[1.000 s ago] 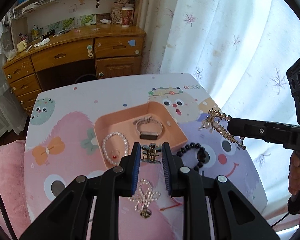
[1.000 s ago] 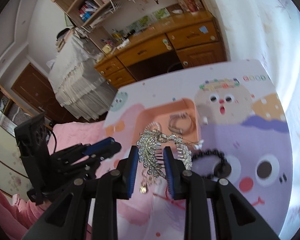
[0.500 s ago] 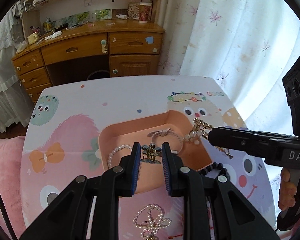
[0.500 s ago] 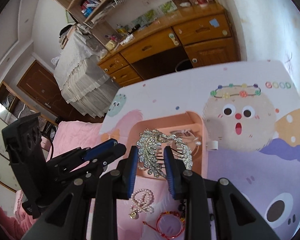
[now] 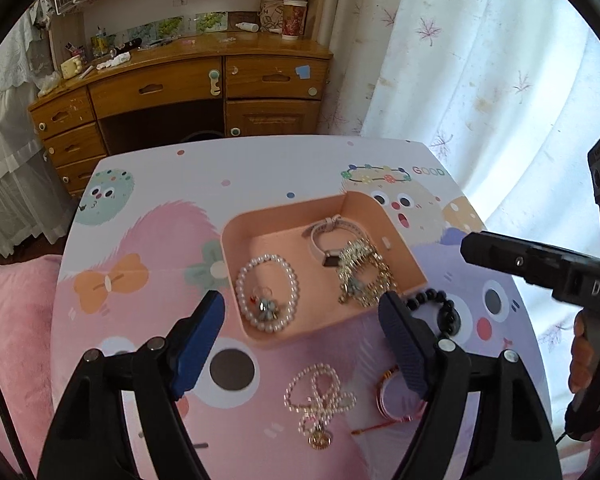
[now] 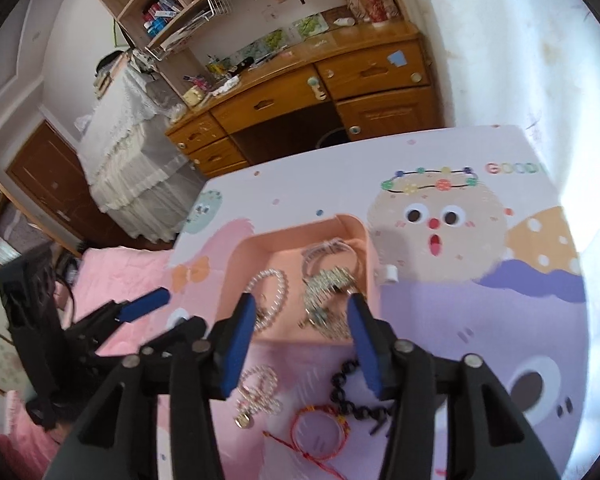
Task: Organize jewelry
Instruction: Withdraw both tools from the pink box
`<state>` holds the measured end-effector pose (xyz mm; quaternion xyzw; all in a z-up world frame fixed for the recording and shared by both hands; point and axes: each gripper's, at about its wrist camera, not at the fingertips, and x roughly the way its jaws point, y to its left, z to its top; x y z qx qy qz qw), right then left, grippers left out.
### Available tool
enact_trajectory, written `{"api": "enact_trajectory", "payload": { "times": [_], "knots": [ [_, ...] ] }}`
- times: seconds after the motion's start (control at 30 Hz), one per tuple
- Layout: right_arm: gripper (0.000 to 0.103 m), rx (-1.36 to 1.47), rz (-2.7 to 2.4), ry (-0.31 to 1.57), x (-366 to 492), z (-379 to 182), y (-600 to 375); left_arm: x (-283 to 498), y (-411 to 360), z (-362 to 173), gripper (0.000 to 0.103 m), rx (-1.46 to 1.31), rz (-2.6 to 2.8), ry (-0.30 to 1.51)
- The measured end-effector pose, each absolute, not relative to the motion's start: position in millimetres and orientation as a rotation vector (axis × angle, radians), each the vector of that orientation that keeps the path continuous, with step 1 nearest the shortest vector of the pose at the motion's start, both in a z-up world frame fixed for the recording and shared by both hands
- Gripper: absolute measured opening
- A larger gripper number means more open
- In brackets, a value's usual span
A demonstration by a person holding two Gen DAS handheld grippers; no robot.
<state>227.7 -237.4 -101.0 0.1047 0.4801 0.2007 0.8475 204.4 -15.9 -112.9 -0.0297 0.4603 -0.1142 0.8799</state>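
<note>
A peach tray [image 5: 236, 236] [image 6: 240, 256] on the cartoon-printed table holds a pearl bracelet [image 5: 242, 280], a small claw clip [image 5: 266, 307], a pink watch [image 5: 320, 236] and a rhinestone hair comb [image 5: 362, 274] [image 6: 326, 296]. My left gripper [image 5: 302, 342] is open and empty, just in front of the tray. My right gripper [image 6: 302, 342] is open and empty above the tray's near edge, with the comb lying beyond it. In front of the tray lie a black bead bracelet [image 5: 446, 314] [image 6: 342, 384], a pearl necklace with a gold pendant [image 5: 316, 400] [image 6: 256, 396] and a red string bracelet [image 6: 320, 436] [image 5: 392, 402].
A wooden desk [image 5: 188, 80] with drawers stands beyond the table's far edge. A white curtain [image 5: 480, 60] hangs to the right. A pink bed [image 5: 12, 320] borders the table's left side. A small white piece [image 6: 389, 273] lies right of the tray.
Both grippers have opened. The claw clip dropped from the left gripper into the tray by the pearl bracelet. The hair comb dropped from the right gripper into the tray by the watch.
</note>
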Motion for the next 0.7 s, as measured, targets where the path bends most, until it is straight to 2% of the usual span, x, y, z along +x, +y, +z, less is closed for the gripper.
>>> {"api": "enact_trajectory", "payload": {
  "times": [0.07,0.37,0.7],
  "knots": [
    [0.062,0.162,0.373,1.004,208,-99,-234,193,-13,-112,0.078,-0.059,-0.259,0.960],
    [0.076,0.000,0.278,0.905,127,-106,-221,143,-5,-131,0.078,-0.010,-0.374,0.989],
    [0.077,-0.247,0.352,0.854,78,-161,-196,128,-10,-179,0.078,0.004,-0.404,1.054]
  ]
}}
